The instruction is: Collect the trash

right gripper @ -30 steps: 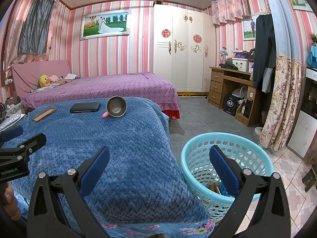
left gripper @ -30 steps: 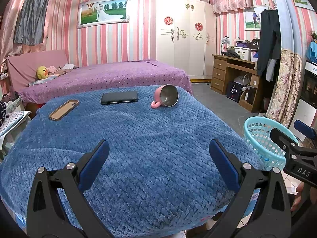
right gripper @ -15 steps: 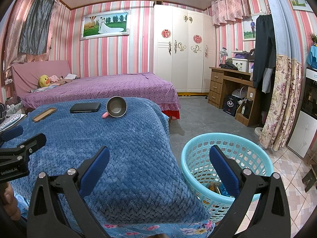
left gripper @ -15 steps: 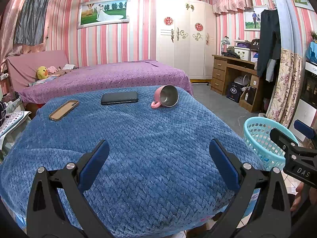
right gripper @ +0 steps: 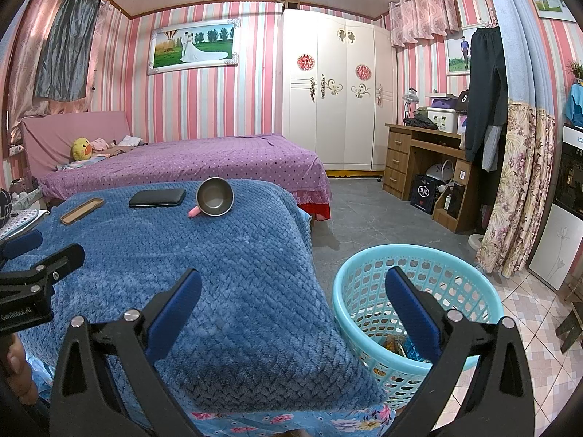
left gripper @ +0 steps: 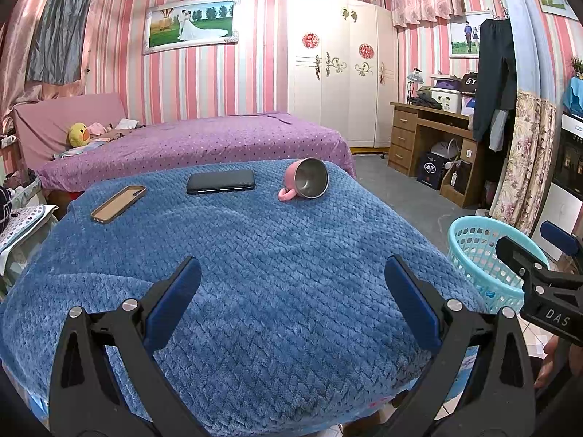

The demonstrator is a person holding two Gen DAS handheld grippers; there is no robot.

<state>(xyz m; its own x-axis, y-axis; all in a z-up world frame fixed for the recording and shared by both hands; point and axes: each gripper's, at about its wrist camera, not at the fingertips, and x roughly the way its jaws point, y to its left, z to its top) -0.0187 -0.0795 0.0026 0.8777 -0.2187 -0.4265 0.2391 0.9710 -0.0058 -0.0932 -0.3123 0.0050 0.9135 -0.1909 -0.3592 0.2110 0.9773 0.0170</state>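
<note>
No movement; wrappers (right gripper: 395, 346) inside basket (right gripper: 364, 266).

Both views low, facing the wardrobe; shared: blue blanket (left gripper: 277, 255), basket (right gripper: 419, 284)

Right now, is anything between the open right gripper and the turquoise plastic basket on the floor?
Nothing visible. The right gripper is open and empty, and the turquoise plastic basket sits just beyond it beside the blue knitted blanket, its mouth uncovered, with some wrappers already at the bottom.
</note>
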